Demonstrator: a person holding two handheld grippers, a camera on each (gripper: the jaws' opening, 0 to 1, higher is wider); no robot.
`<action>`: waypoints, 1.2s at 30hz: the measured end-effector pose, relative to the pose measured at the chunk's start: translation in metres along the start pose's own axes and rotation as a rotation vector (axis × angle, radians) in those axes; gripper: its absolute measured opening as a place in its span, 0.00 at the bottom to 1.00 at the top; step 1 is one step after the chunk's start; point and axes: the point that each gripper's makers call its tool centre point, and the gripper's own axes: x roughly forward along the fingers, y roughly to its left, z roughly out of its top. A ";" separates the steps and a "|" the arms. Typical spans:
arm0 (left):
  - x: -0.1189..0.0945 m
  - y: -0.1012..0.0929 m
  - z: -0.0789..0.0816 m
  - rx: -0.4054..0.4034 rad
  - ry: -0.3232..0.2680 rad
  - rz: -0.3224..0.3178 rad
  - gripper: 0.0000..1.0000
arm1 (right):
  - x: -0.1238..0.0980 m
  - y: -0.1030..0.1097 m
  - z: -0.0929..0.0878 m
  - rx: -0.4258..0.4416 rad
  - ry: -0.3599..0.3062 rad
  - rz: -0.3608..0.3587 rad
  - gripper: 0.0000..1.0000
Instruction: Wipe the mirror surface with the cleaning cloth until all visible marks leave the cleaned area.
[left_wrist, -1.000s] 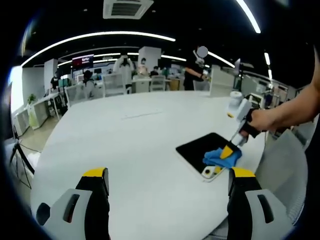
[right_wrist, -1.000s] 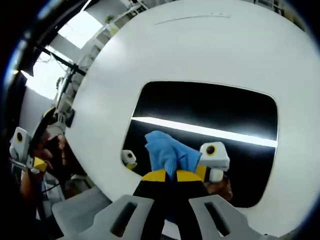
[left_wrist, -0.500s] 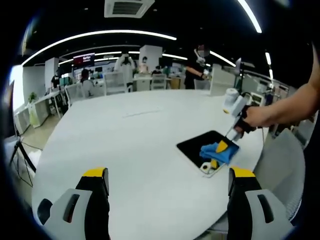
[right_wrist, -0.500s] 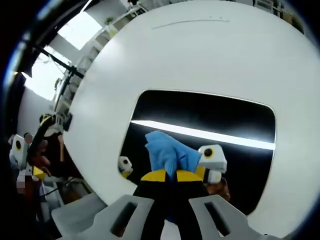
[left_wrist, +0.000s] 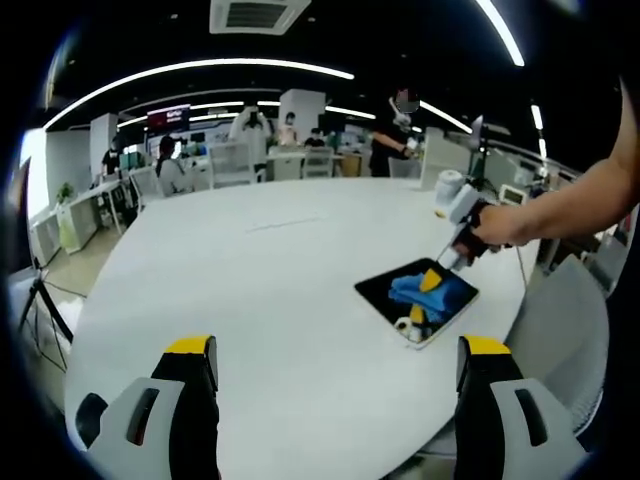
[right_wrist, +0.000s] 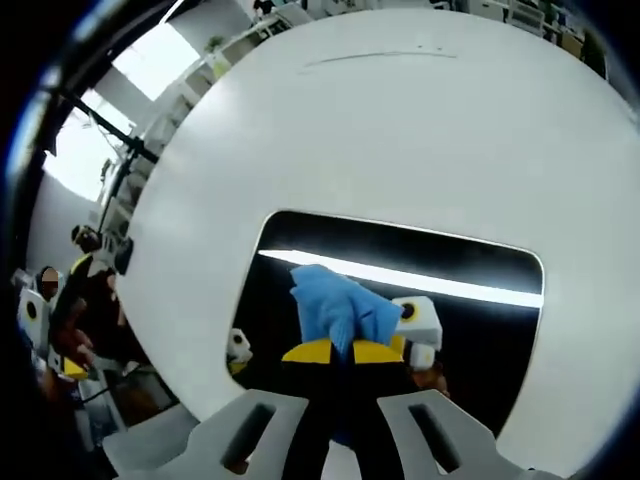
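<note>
A crumpled blue cleaning cloth (right_wrist: 338, 308) sits pinched between the closed yellow-tipped jaws of the right gripper (right_wrist: 335, 351), bunched just ahead of the fingertips and pressed onto a dark rectangular mirror with rounded corners (right_wrist: 460, 262). In the right gripper view the glass stretches away beyond the fingers and to both sides of them, carrying the bright streak of a reflected ceiling light just past the cloth and a reflection of the gripper beside the fingertips.

In the left gripper view the same mirror (left_wrist: 384, 288) lies flat near the edge of a large round white table (left_wrist: 250, 290), well ahead of and slightly inward from the right-hand finger (left_wrist: 487, 352), with the blue cloth (left_wrist: 425, 290) on its surface under the tip of the right gripper (left_wrist: 429, 281), which a person's bare forearm (left_wrist: 575, 200) holds from the right. The left gripper (left_wrist: 338, 352) hangs over the bare tabletop with its two yellow-capped fingers spread wide, gripping nothing.

Beyond the table lies an open-plan office with desks, chairs and several standing people (left_wrist: 390, 135) under long strip lights.
</note>
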 end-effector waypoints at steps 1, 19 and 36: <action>-0.001 0.001 0.000 -0.001 0.000 0.000 1.00 | 0.001 -0.001 0.003 0.001 -0.001 -0.002 0.00; -0.007 0.016 0.000 -0.009 0.003 0.013 1.00 | 0.006 -0.004 0.026 -0.005 -0.003 -0.022 0.00; -0.007 0.016 0.001 -0.007 0.001 0.014 1.00 | 0.013 -0.016 0.052 0.022 -0.014 -0.022 0.00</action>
